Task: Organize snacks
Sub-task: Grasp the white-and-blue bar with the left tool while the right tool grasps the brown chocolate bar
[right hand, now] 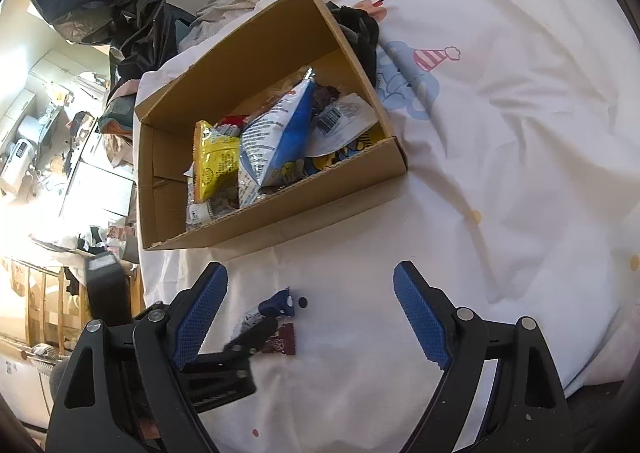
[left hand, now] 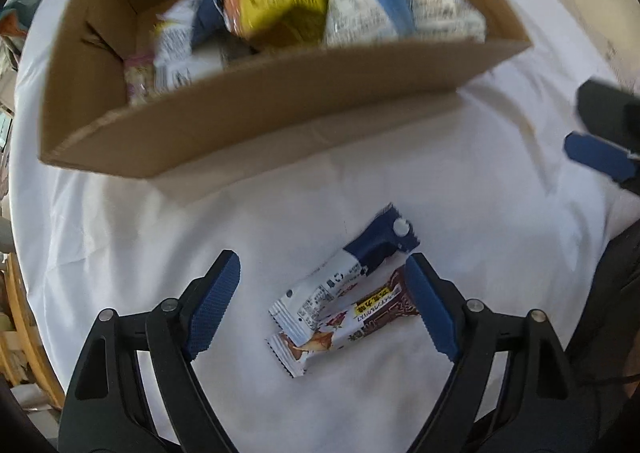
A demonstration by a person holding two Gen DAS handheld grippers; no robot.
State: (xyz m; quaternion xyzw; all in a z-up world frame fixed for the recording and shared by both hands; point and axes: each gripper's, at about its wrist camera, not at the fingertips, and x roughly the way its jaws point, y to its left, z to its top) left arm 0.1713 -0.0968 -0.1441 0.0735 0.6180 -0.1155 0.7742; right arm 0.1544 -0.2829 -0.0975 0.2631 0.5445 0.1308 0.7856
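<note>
A cardboard box stands on the white sheet and holds several snack bags: a yellow one and blue-white ones. Two snack bars lie crossed on the sheet: a white-and-navy bar on top of a brown-and-white bar. My left gripper is open, with its fingers on either side of the bars, just above them. My right gripper is open and empty, hovering above the sheet to the right; the box, the bars and the left gripper's finger show in its view.
The white bed sheet with cartoon prints spreads to the right. A dark cloth lies behind the box. A black plastic bag and a cluttered room floor lie beyond the bed's left edge. My right gripper's blue pad shows at the right.
</note>
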